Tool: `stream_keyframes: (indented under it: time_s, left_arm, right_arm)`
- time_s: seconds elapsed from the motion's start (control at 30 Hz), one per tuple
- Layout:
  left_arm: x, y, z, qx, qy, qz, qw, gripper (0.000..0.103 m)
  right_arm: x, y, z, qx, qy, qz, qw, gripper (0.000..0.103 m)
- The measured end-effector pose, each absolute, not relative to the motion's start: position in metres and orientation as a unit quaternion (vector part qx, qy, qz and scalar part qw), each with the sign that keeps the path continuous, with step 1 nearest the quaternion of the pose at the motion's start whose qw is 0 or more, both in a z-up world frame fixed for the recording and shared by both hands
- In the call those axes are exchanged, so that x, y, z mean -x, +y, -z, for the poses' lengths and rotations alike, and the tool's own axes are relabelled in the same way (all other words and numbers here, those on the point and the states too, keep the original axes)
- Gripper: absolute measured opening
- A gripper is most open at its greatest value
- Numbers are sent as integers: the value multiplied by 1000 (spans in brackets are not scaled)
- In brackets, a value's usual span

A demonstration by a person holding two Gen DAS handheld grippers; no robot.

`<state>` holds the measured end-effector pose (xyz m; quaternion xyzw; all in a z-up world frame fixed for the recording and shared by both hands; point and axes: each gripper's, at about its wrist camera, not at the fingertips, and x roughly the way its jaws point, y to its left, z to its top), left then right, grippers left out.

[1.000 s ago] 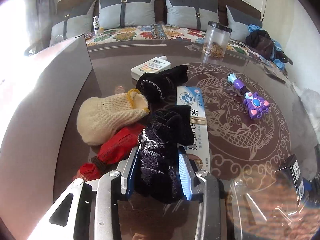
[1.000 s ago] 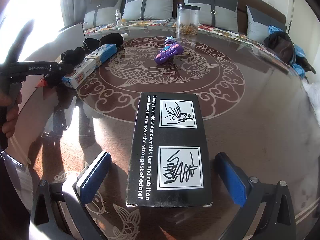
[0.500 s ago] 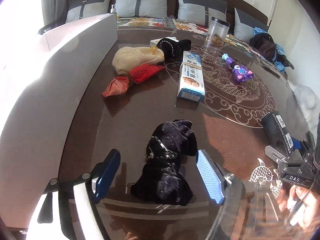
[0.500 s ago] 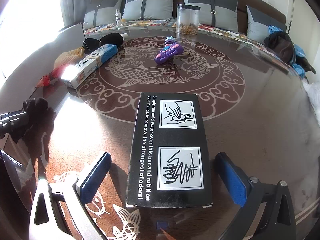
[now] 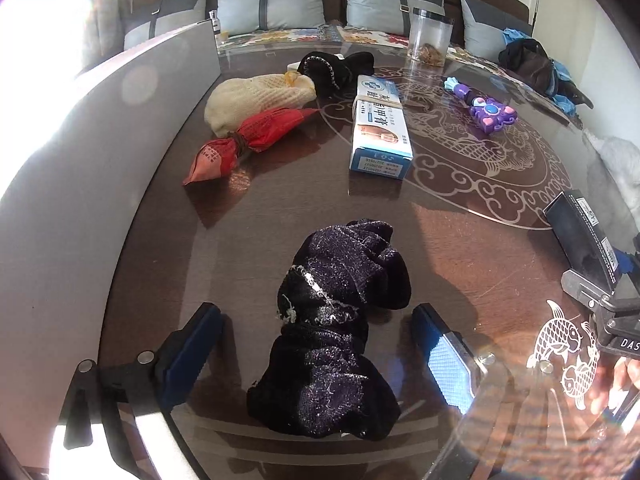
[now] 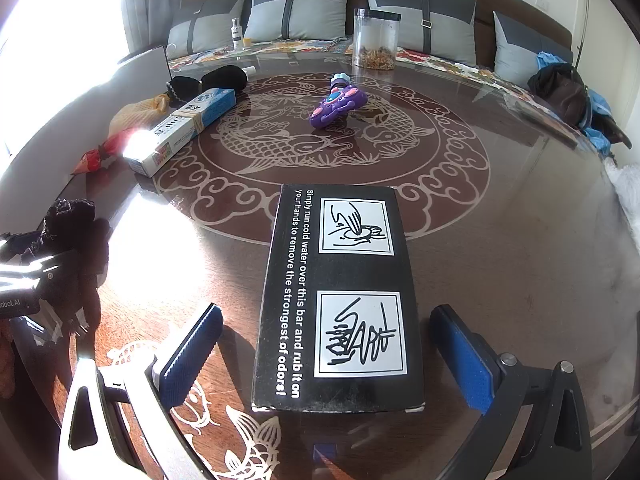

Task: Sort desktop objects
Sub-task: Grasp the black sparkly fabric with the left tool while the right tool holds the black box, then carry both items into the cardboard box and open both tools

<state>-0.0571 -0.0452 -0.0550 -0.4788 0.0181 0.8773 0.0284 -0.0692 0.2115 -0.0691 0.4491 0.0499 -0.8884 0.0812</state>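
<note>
A black glittery sock (image 5: 336,332) lies on the glass table near its front edge, between the spread blue pads of my open left gripper (image 5: 320,356), which does not touch it. It also shows in the right wrist view (image 6: 72,232). A black box with white print (image 6: 340,300) lies flat between the spread pads of my open right gripper (image 6: 332,356); its end shows in the left wrist view (image 5: 580,236).
Farther back lie a red pouch (image 5: 252,136), a cream knit sock (image 5: 256,98), a second black sock (image 5: 332,68), a blue-white box (image 5: 380,128), a purple toy (image 5: 488,110) and a clear jar (image 5: 430,42). A grey panel (image 5: 80,152) stands along the left. A sofa lies behind.
My left gripper carried the black sock from the pile back to the table's front, opened and let it go. The right gripper has stayed open around the black box.
</note>
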Motion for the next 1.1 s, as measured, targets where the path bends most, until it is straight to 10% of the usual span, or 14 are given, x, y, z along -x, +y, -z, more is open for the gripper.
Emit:
stream_keyframes:
  time_s: [0.5, 0.53, 0.63, 0.73, 1.1]
  left_arm:
    - [69, -47, 54, 501, 26, -864, 42, 103]
    - [69, -46, 53, 499, 28, -865, 42, 100]
    - [64, -44, 44, 481, 36, -874, 50, 37]
    - [61, -50, 44, 480, 18, -875, 62, 34]
    - [23, -137, -57, 398, -92, -910, 77, 34]
  right_arm:
    - [71, 211, 69, -455, 51, 885, 83, 103]
    - [73, 211, 69, -460, 53, 882, 85, 103]
    - [84, 211, 66, -500, 59, 858, 98, 102]
    - [84, 218, 57, -491, 47, 865, 94, 59]
    - [84, 156, -30, -439, 14, 886, 150, 59]
